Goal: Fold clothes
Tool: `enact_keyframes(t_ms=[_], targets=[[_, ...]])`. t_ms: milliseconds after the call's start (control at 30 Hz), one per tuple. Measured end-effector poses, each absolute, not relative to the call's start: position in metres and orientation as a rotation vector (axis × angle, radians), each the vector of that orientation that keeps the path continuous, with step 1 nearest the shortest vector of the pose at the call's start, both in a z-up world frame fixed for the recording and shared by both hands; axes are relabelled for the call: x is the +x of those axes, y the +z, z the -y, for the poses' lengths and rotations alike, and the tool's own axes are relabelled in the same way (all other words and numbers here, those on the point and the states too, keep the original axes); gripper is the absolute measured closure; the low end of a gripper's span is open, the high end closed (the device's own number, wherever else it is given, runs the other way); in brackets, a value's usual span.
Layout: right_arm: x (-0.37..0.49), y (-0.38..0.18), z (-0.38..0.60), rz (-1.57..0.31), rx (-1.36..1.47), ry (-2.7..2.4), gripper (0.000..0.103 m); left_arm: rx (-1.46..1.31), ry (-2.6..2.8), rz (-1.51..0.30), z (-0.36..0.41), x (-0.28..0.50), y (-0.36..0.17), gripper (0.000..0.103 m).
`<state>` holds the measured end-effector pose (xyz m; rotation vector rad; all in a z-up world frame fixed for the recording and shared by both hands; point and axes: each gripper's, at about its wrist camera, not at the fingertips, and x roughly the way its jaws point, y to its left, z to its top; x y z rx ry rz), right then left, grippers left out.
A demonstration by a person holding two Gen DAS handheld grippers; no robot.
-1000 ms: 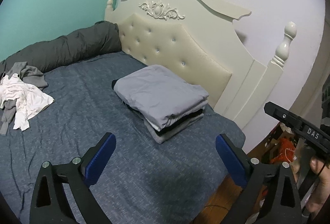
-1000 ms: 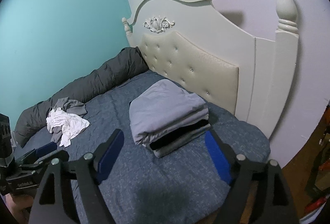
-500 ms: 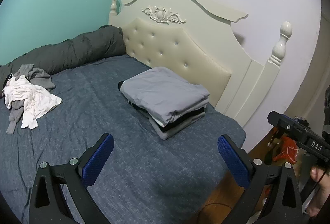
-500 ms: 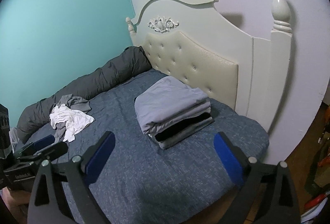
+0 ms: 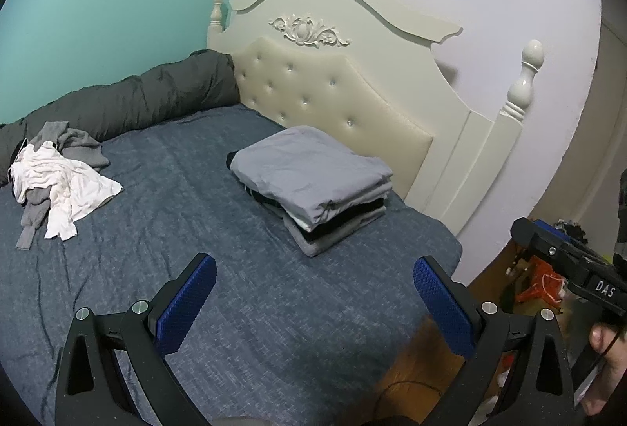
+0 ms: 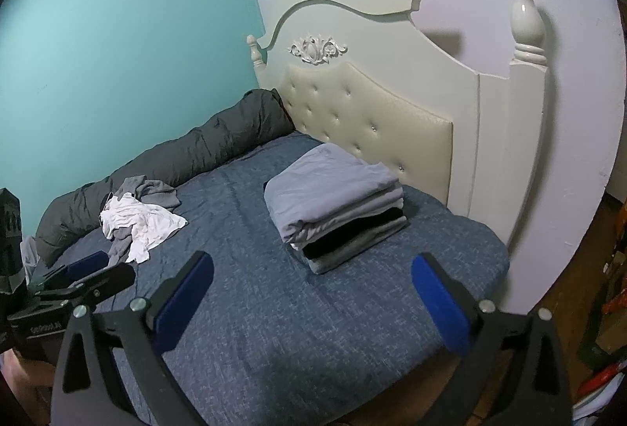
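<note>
Blue-grey bedding covers the bed [image 5: 164, 191] we stand over, with a cream tufted headboard [image 5: 337, 100] at its far end and a dark rolled duvet [image 5: 129, 100] along the teal wall. Near the headboard sits our stack of folded clothes [image 5: 313, 179], grey on top. Well apart, by the duvet, lies the unfolded heap [image 5: 58, 183], white over grey. Our left gripper [image 5: 313, 304] has its jaws wide apart and empty; our right gripper [image 6: 313, 300] has jaws opening, nothing between them.
</note>
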<state>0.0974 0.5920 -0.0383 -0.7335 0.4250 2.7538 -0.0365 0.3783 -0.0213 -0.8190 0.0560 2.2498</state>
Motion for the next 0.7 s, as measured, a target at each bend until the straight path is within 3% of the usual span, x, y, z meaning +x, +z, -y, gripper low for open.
enact_keyframes(t_ms=[700], targets=[[0.117,-0.047,-0.567,-0.383,-0.715,2.753,0.001,-0.812,2.23,-0.059,-0.359,-0.019,-0.029,0.0]])
